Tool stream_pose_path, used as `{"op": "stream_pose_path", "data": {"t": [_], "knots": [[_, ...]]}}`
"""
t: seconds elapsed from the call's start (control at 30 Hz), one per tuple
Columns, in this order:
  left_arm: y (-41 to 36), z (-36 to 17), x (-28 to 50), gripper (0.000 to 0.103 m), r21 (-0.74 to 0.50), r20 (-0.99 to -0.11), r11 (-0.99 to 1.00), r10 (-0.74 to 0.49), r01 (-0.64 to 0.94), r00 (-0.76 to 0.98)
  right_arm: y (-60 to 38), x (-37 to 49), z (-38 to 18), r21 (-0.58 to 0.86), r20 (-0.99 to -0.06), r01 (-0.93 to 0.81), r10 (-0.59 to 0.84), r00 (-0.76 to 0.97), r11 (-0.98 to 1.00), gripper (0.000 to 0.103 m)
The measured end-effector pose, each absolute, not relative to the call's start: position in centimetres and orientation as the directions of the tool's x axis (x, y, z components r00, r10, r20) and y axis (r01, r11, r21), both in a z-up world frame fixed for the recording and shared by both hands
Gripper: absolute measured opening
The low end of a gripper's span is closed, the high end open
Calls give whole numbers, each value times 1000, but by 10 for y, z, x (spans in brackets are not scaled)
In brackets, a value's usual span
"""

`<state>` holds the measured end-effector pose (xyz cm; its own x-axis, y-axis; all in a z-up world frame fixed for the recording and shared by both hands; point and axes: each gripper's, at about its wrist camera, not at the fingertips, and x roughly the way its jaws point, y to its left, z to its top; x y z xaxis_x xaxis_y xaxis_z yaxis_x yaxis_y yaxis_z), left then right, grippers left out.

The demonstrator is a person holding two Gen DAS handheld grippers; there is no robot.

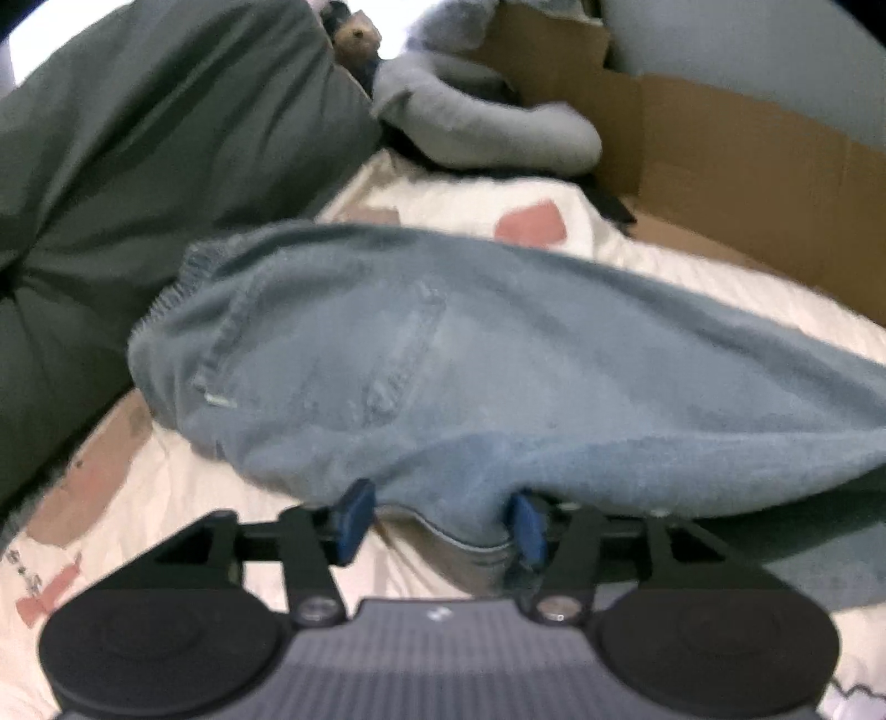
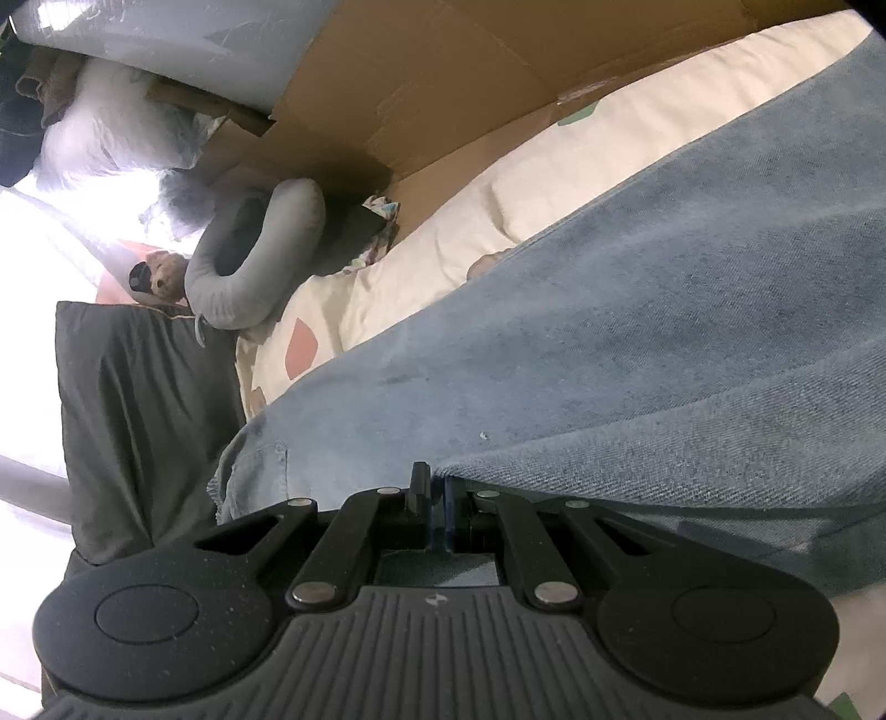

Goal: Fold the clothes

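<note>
A pair of light blue jeans [image 1: 443, 354] fills the middle of the left wrist view, lying across a cream bedsheet [image 1: 454, 194] printed with pink shapes. The left gripper [image 1: 440, 523] sits at the lower centre of that frame with its blue pads spread apart. A fold of denim hangs down between them, lying against the right-hand pad and clear of the left one, so the jaws stand released around the cloth rather than clamped on it. The picture is blurred there, so the contact at the right pad is only probable.

In the right wrist view the jeans [image 2: 637, 332] run from the upper right corner down to the lower centre. The right gripper [image 2: 437, 498] is clenched, its fingers drawn together at the bottom centre right at the edge of the denim, which appears pinched between them.

A dark green pillow [image 1: 138, 166] takes up the upper left of the left wrist view. A grey curved cushion [image 1: 487, 122] lies at the top centre, with a brown cardboard box [image 1: 747, 166] in the upper right. A small stuffed toy [image 1: 357, 39] peeks out at the top.
</note>
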<state>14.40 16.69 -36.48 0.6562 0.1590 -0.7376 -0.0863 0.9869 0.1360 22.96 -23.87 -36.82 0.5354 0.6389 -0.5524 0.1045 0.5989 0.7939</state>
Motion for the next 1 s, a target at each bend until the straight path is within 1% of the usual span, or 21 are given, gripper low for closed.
{"op": "stream_pose_path", "data": {"t": [0.2, 0.27, 0.3, 0.33, 0.37, 0.43, 0.53, 0.67, 0.77, 1.0], "knots": [[167, -382, 143, 59, 96, -770, 990, 137, -100, 623, -239, 229, -369, 791, -555, 102, 637, 535, 603, 2], [169, -389, 147, 58, 82, -784, 990, 133, -111, 606, -239, 229, -370, 790, -557, 103, 637, 532, 605, 2], [171, -392, 148, 51, 73, -789, 991, 129, -116, 601, -239, 228, -371, 788, -560, 102, 636, 531, 607, 2], [173, -394, 150, 36, 59, -794, 991, 119, -119, 596, -239, 228, -371, 785, -563, 102, 635, 529, 611, 2], [175, -393, 150, 30, 31, -799, 993, 93, -113, 594, -239, 227, -373, 782, -568, 104, 634, 525, 615, 2], [176, -390, 149, 21, 28, -803, 995, 80, -97, 591, -239, 224, -376, 775, -579, 107, 632, 516, 623, 2], [180, -384, 145, 16, 46, -815, 998, 68, -52, 575, -239, 217, -385, 766, -599, 123, 632, 492, 630, 2], [190, -378, 140, 14, 41, -826, 999, 36, -5, 562, -239, 206, -396, 756, -622, 139, 636, 456, 640, 2], [195, -372, 138, 14, 23, -831, 1000, 19, 1, 556, -239, 199, -402, 749, -634, 145, 636, 440, 647, 2], [199, -380, 138, 14, 18, -848, 1000, 11, 8, 531, -245, 187, -420, 725, -673, 180, 629, 389, 665, 3]]}}
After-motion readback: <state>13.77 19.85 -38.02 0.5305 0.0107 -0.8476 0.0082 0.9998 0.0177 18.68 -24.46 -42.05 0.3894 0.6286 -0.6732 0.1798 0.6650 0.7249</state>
